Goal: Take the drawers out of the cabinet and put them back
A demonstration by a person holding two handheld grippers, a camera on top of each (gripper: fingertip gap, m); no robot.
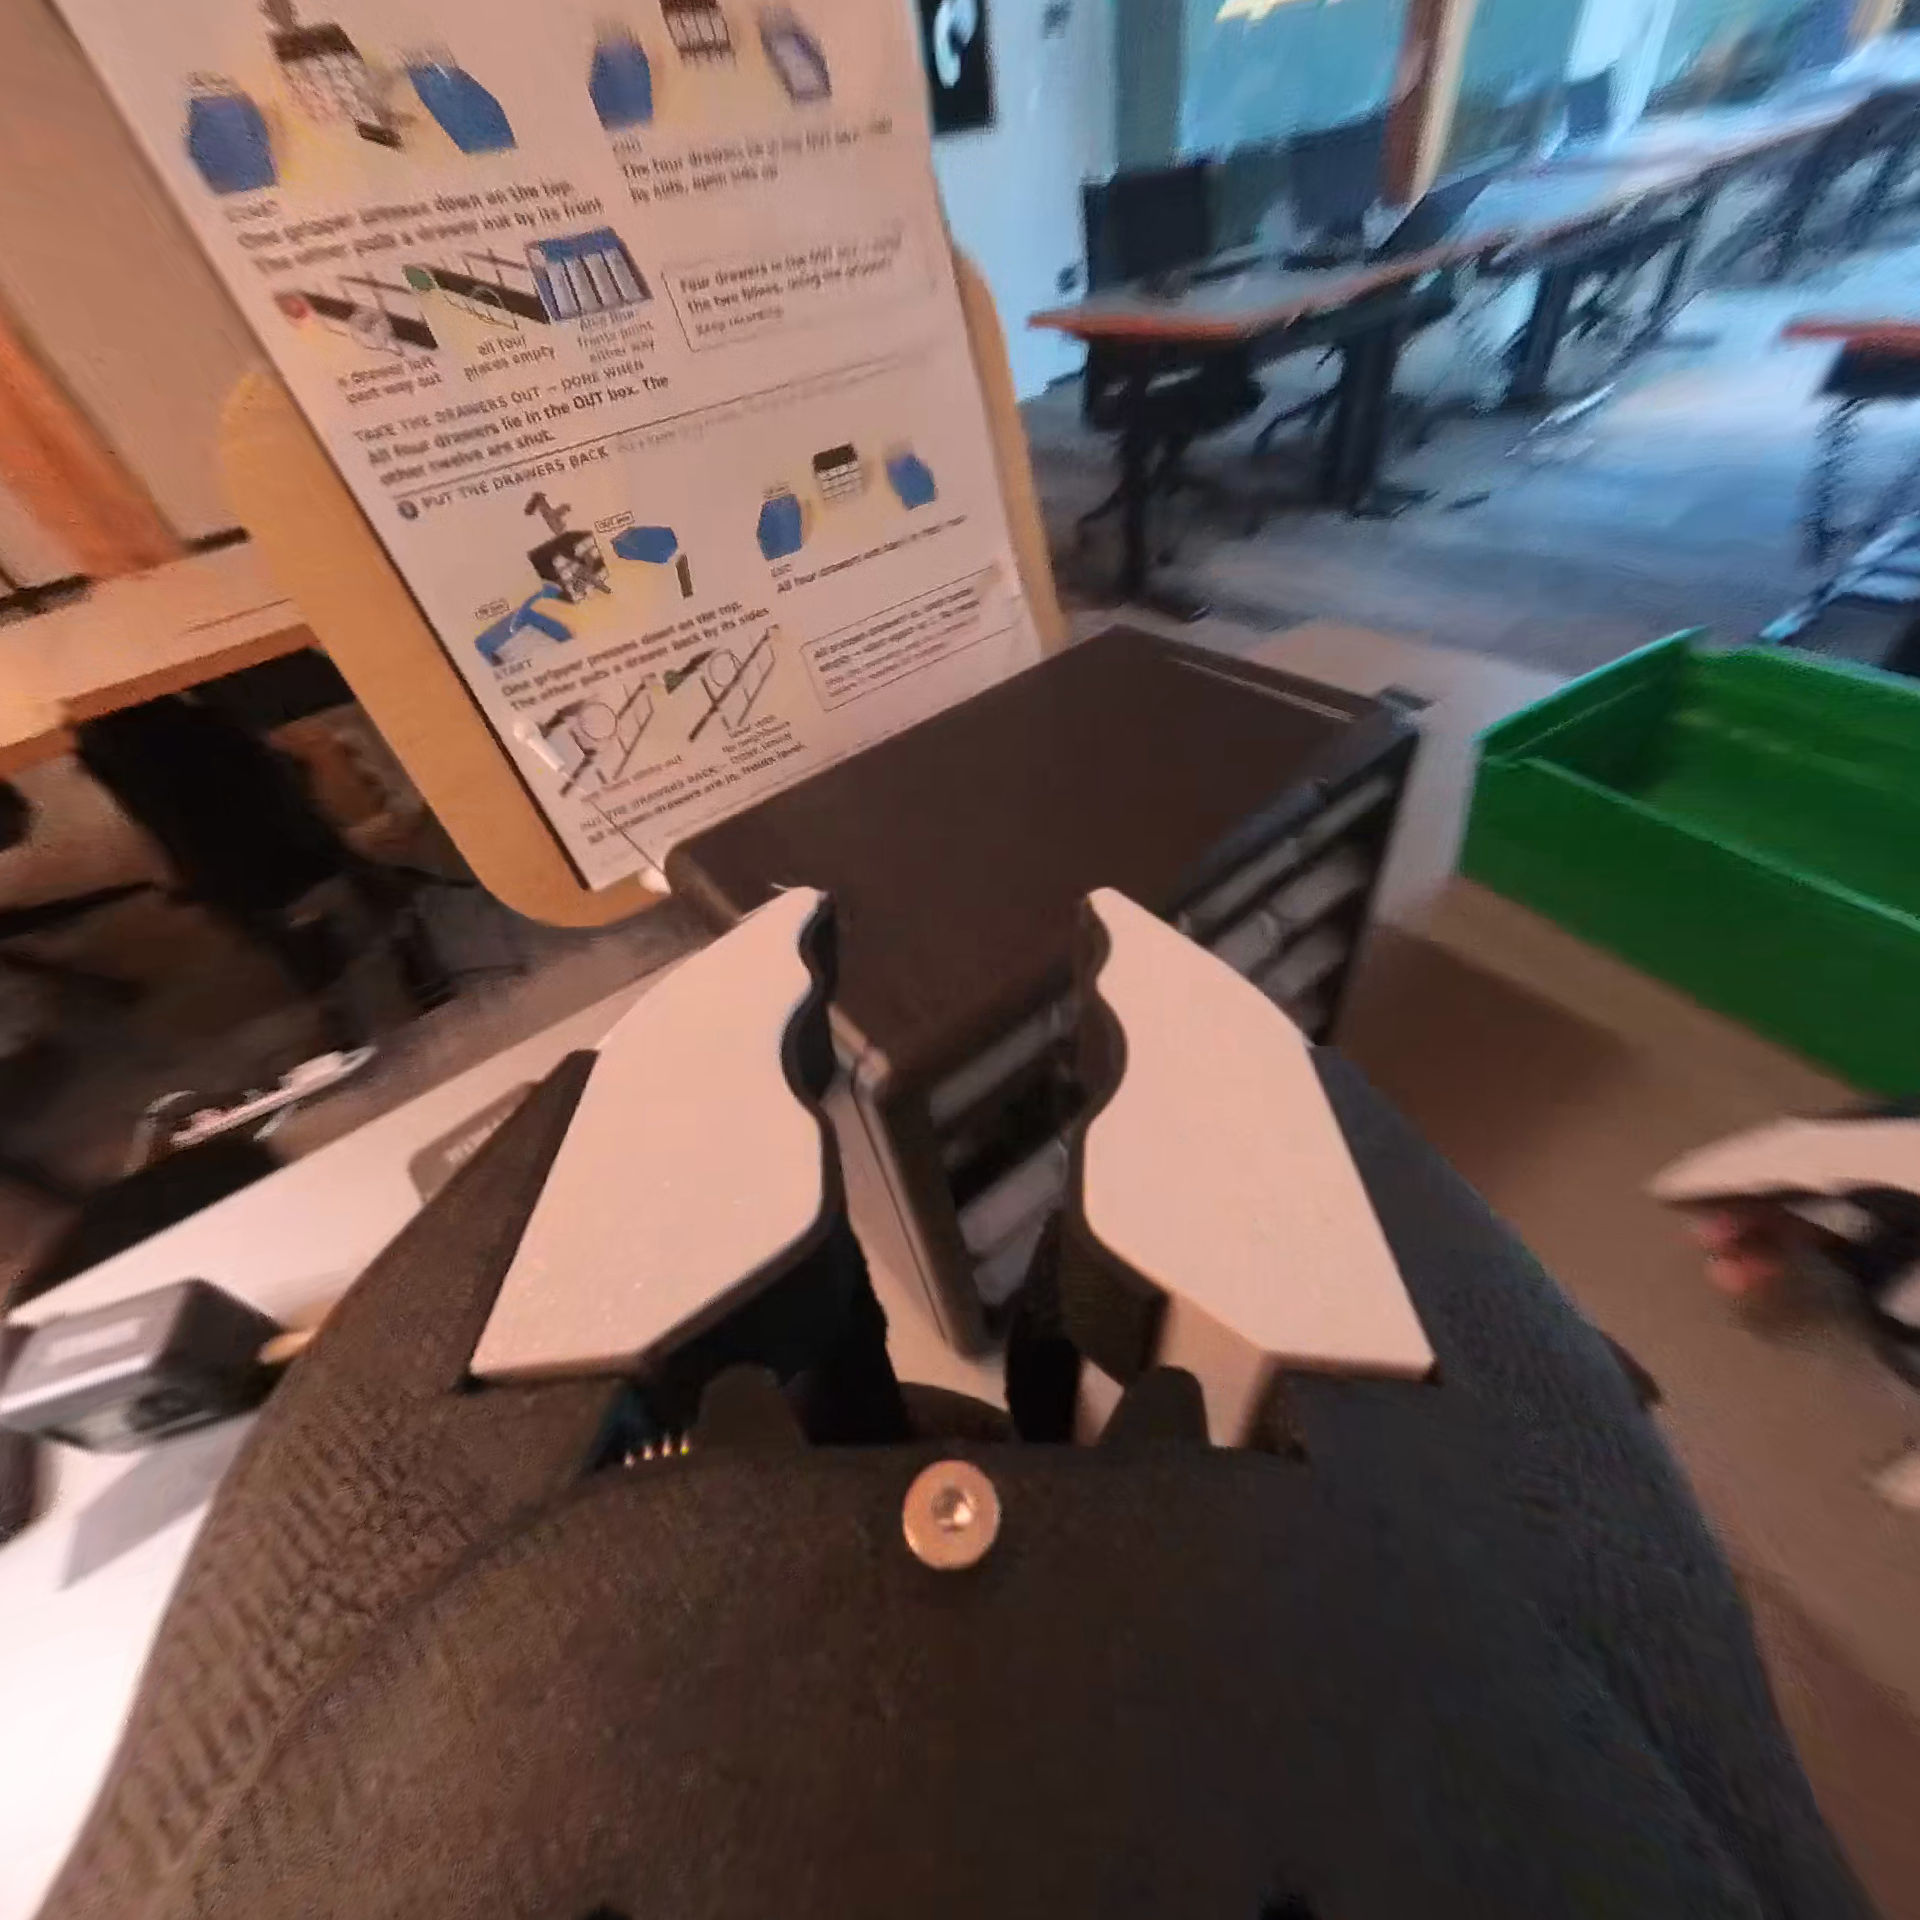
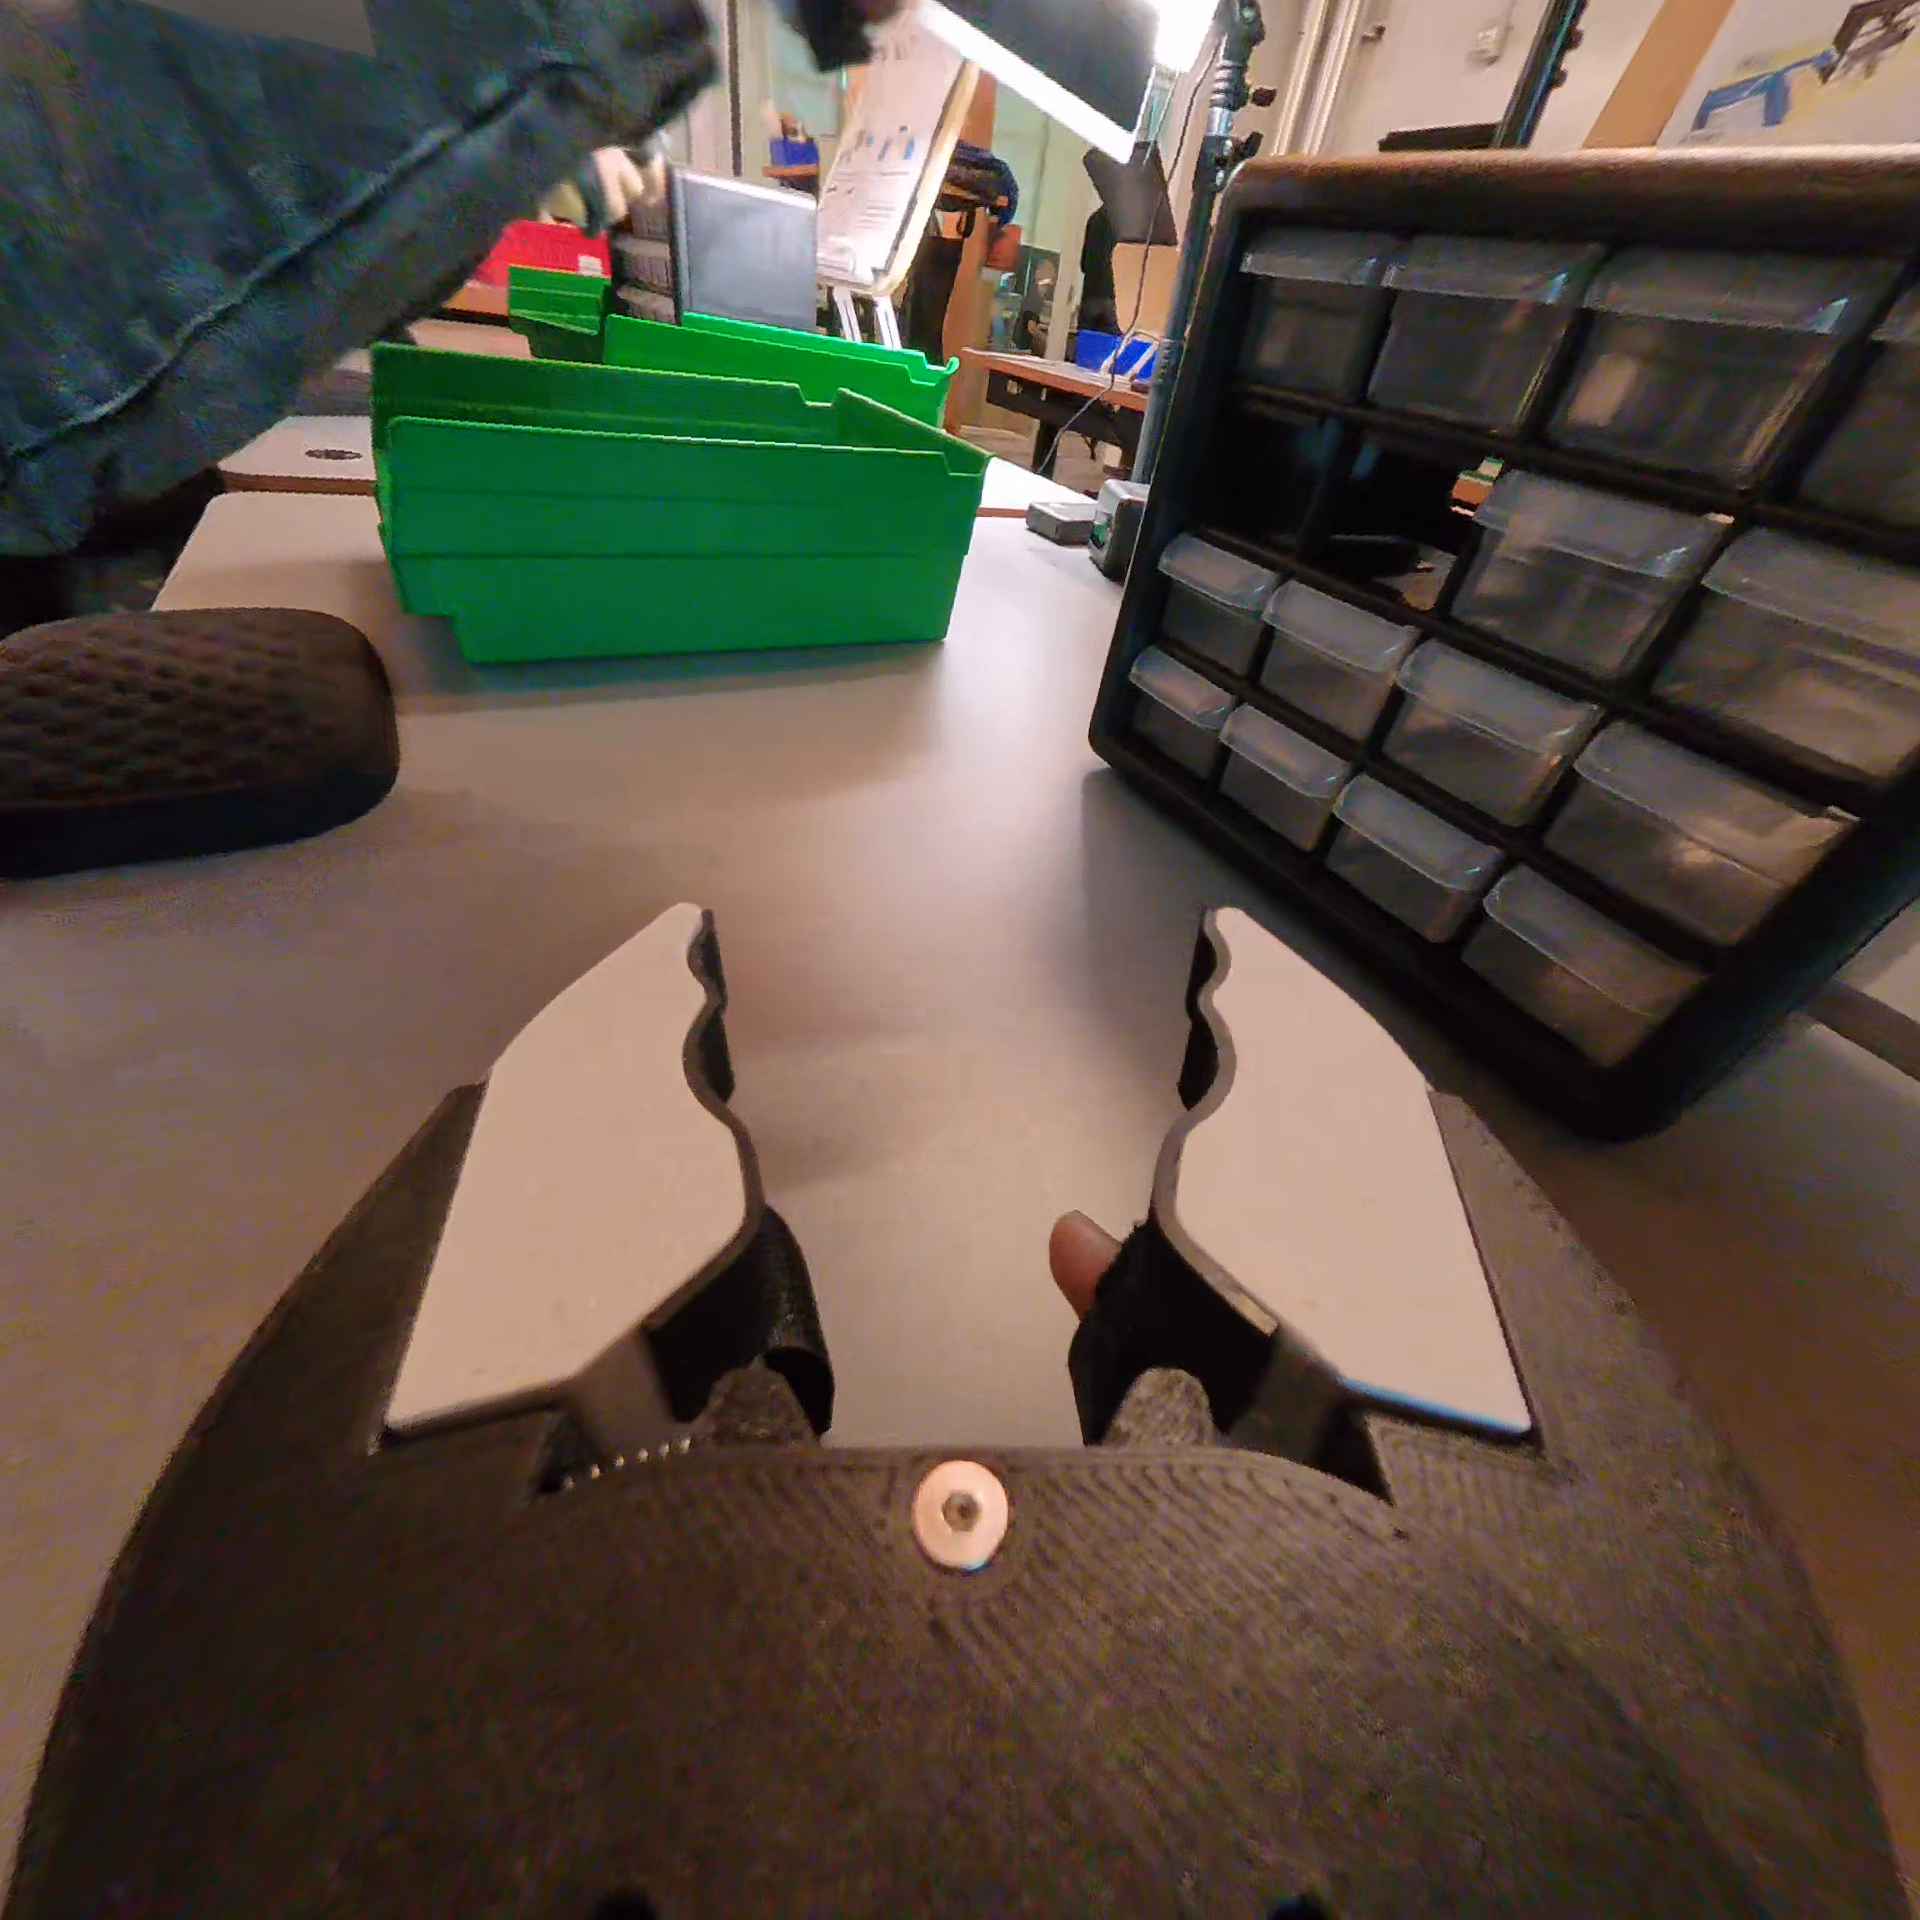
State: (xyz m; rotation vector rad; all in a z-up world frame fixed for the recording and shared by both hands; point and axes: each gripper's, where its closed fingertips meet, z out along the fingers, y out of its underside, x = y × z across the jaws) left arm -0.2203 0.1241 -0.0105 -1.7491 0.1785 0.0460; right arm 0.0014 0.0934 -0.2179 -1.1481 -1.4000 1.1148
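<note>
The black cabinet [image 2: 1174, 582] stands on the grey table at the right, with several clear drawers [image 2: 1475, 727] in it. Two slots [image 2: 1340, 499] in its second row are dark and empty. In the left wrist view I look down on the cabinet's top [image 1: 1039, 810]. My left gripper [image 1: 956, 920] hovers over its near corner, partly open, with nothing gripped. My right gripper [image 2: 956, 935] is wide open and empty, low over the table in front and to the left of the cabinet. It also shows blurred in the left wrist view [image 1: 1766, 1184].
Stacked green bins [image 2: 675, 540] stand at the back left of the table; one shows in the left wrist view [image 1: 1704, 810]. A black mesh pad [image 2: 177, 727] lies at the left. A person's dark sleeve [image 2: 260, 208] crosses the upper left. An instruction sheet [image 1: 623, 416] stands behind the cabinet.
</note>
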